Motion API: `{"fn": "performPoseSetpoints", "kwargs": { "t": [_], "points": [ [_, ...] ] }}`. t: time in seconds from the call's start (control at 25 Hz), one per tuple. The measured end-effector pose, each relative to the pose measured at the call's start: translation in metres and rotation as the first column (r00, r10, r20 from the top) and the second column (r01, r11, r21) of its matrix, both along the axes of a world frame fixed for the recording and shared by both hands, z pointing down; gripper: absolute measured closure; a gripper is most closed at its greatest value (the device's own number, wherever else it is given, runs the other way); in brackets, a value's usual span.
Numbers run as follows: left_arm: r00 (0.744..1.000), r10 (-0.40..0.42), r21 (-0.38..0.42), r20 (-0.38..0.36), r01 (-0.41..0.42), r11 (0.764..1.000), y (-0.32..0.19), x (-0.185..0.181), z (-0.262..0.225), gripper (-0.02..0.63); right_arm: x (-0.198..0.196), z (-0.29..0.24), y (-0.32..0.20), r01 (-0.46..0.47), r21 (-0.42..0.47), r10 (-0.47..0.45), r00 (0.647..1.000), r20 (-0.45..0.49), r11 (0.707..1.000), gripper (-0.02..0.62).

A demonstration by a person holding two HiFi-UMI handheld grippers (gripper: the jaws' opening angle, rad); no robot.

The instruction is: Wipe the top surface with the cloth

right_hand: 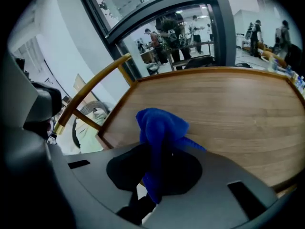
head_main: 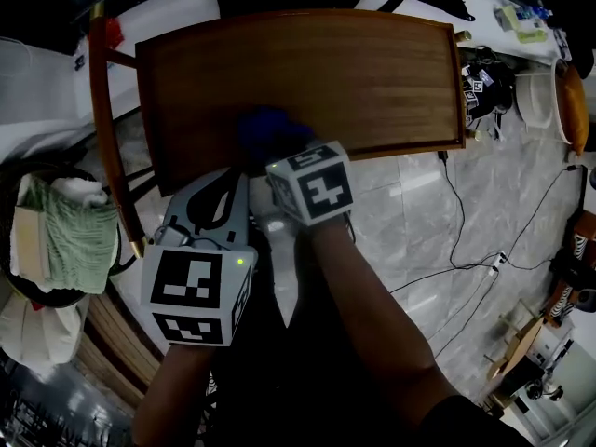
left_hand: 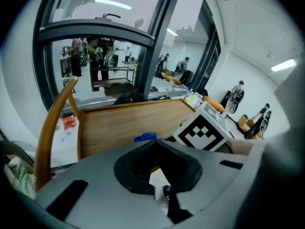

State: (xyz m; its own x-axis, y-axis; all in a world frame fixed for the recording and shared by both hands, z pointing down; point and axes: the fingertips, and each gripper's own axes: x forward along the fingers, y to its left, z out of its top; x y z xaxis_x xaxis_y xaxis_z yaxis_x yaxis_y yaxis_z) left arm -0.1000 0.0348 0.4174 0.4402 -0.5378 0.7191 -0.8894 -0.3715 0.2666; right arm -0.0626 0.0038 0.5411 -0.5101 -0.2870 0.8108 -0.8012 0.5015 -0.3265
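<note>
the right gripper (right_hand: 153, 178) has its jaws pinched tight on the blue cloth (right_hand: 159, 128). the cloth bunches up ahead of them over the near edge of the wooden tabletop (right_hand: 228, 104), apparently poised to be pressed down for wiping. whether it touches the wood is unclear. the left gripper (left_hand: 155, 171) looks drawn together on nothing, just beside the right, probably to leave the stroke's path free.

Wooden tabletop (head_main: 372, 73) open, curved rail (head_main: 104, 128) at left
</note>
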Motion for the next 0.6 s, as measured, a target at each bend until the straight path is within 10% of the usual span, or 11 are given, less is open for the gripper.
{"fn": "performPoseSetpoints", "kwargs": {
  "t": [0.6],
  "points": [
    [0.994,0.103,-0.025,-0.023,-0.103,0.994,-0.023,0.178,0.025,0.594,0.250,-0.009,-0.046,-0.184,0.106,0.195,0.975,-0.107,0.977,0.537]
  ]
}}
